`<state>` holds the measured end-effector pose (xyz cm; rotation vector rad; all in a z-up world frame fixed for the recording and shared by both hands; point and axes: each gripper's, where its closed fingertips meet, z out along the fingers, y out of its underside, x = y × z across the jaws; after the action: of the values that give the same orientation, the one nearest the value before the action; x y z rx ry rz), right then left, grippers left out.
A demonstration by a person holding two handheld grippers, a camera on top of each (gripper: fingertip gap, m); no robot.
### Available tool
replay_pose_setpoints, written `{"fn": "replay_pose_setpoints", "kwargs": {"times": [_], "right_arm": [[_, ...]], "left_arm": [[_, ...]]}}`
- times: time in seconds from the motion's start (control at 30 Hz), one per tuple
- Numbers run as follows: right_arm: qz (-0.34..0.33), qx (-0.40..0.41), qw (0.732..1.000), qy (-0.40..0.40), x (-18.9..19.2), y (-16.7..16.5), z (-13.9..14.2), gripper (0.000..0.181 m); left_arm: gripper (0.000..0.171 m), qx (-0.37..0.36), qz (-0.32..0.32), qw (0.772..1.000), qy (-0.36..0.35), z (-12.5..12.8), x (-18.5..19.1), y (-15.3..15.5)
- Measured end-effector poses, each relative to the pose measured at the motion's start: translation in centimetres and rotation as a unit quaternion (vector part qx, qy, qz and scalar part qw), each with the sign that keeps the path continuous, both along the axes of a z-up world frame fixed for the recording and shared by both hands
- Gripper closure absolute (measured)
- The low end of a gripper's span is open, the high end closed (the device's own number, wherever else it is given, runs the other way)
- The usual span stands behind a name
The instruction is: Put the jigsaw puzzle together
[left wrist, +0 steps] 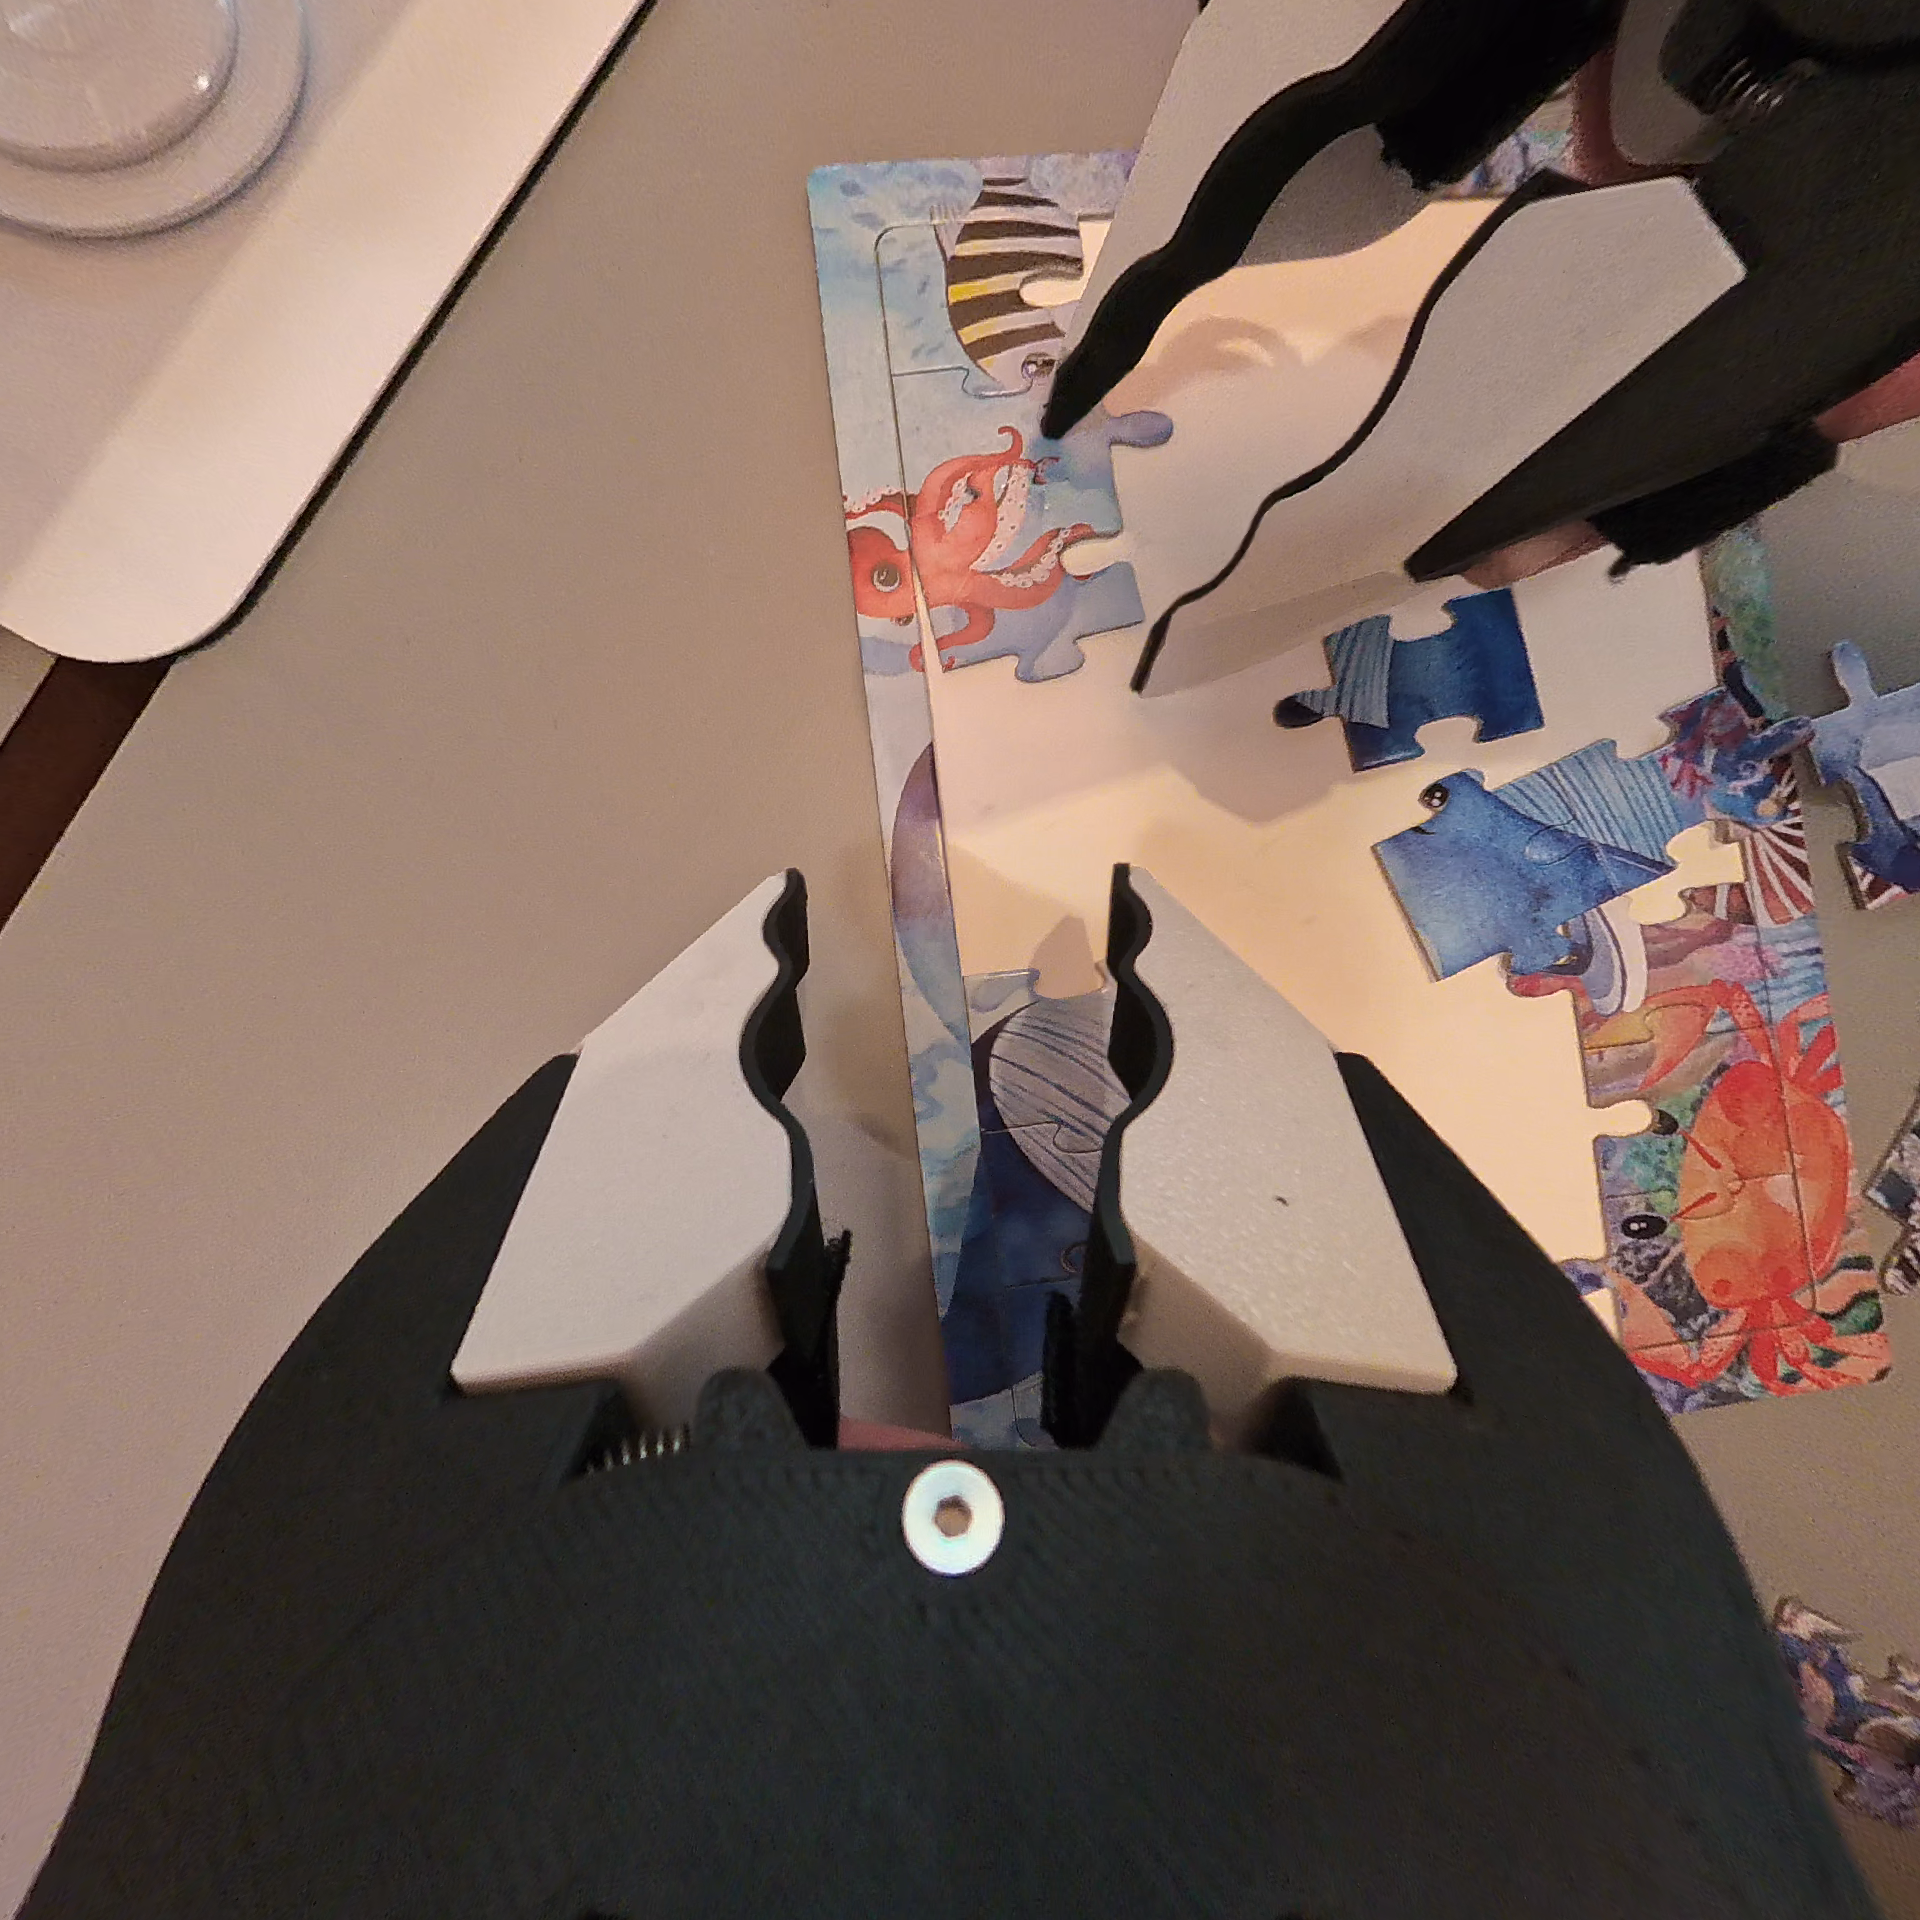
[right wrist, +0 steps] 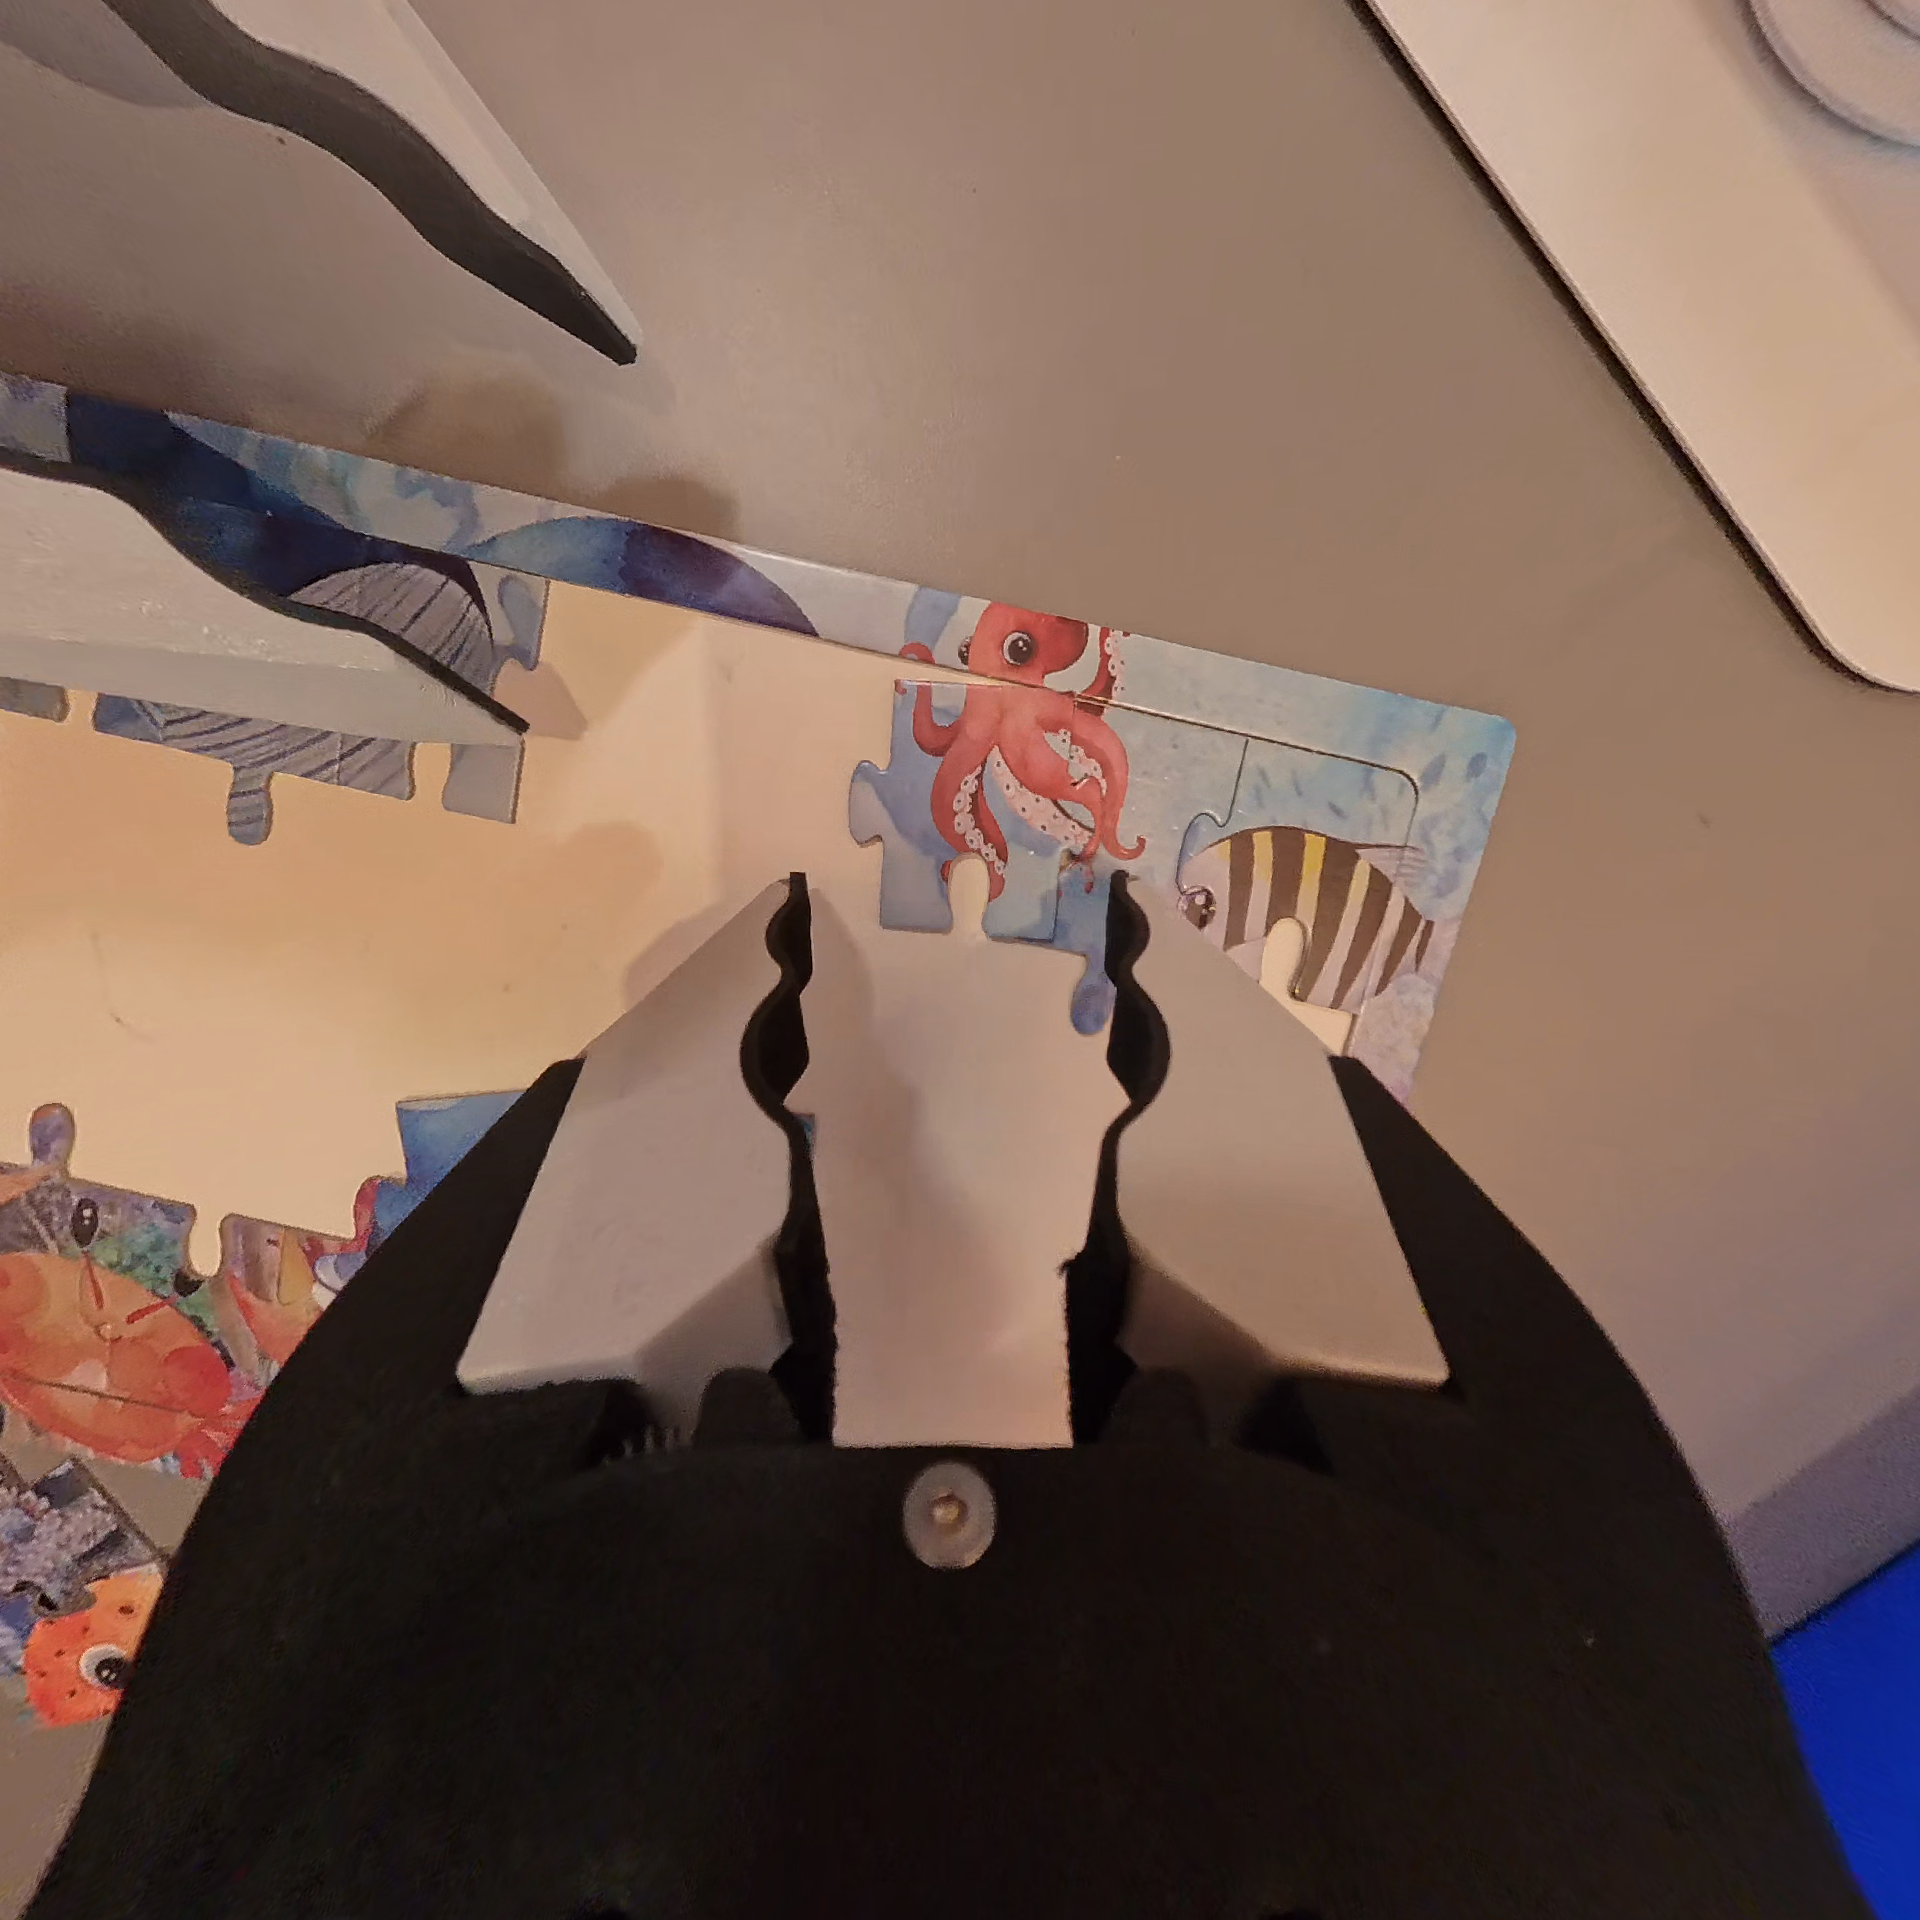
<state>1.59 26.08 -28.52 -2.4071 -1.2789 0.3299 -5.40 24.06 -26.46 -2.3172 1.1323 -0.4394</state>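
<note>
The left gripper [left wrist: 958, 883] hung with its jaws apart and nothing between them, above the near edge of the puzzle tray [left wrist: 1195, 831], where a whale piece [left wrist: 1039, 1101] lay just under its tips. Ahead of it and to the right, the right gripper [left wrist: 1101, 540] reached in, jaws apart, one fingertip [left wrist: 1060, 421] touching the octopus piece [left wrist: 997, 530]; just beyond lay a striped fish piece [left wrist: 1003, 270]. Farther right, a blue piece [left wrist: 1423, 686], a ray [left wrist: 1507, 862] and a crab section [left wrist: 1745, 1164] lay in the tray.
</note>
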Motion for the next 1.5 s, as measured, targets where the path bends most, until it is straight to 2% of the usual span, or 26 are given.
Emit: {"fn": "replay_pose_setpoints", "kwargs": {"times": [0.17,0.33,0.43,0.47,0.8,1.0,1.13,1.17,1.27,1.5], "right_arm": [[-0.003,-0.009,0.999,0.033,0.2,-0.2,1.3,0.126],[-0.02,0.056,0.996,0.068,-0.3,1.7,2.3,0.158],[-0.036,0.047,0.997,0.046,0.2,2.0,0.1,0.174],[-0.04,0.055,0.996,0.06,0.0,2.1,0.2,0.181],[-0.072,0.047,0.994,0.074,-0.6,1.9,0.0,0.181],[-0.086,0.03,0.99,0.106,-0.6,1.9,0.1,0.181],[-0.086,0.024,0.989,0.121,-0.6,1.9,0.1,0.181],[-0.085,0.024,0.989,0.122,-0.6,1.9,0.1,0.181],[-0.08,0.027,0.989,0.121,-0.6,1.9,0.1,0.181],[-0.08,0.028,0.988,0.129,-0.6,2.0,0.2,0.181]], "left_arm": [[0.115,0.006,-0.001,1.0,-0.001,0.6,0.0,-0.1],[0.115,0.008,0.0,1.0,-0.001,0.7,-0.2,-0.1],[0.115,0.009,0.001,1.0,-0.002,0.8,-0.3,-0.1],[0.115,0.009,0.002,1.0,-0.003,0.8,-0.3,0.0],[0.117,0.005,-0.012,1.0,-0.008,0.7,0.4,-0.4],[0.124,-0.027,-0.098,0.993,-0.066,0.0,5.2,-2.9],[0.124,-0.033,-0.097,0.993,-0.051,-1.8,6.2,-2.6],[0.117,-0.04,-0.095,0.993,-0.063,-1.7,6.3,-2.6],[0.12,-0.042,-0.083,0.993,-0.079,-1.7,6.1,-2.2],[0.111,-0.022,-0.064,0.994,-0.083,-1.7,6.2,-1.1]]}}
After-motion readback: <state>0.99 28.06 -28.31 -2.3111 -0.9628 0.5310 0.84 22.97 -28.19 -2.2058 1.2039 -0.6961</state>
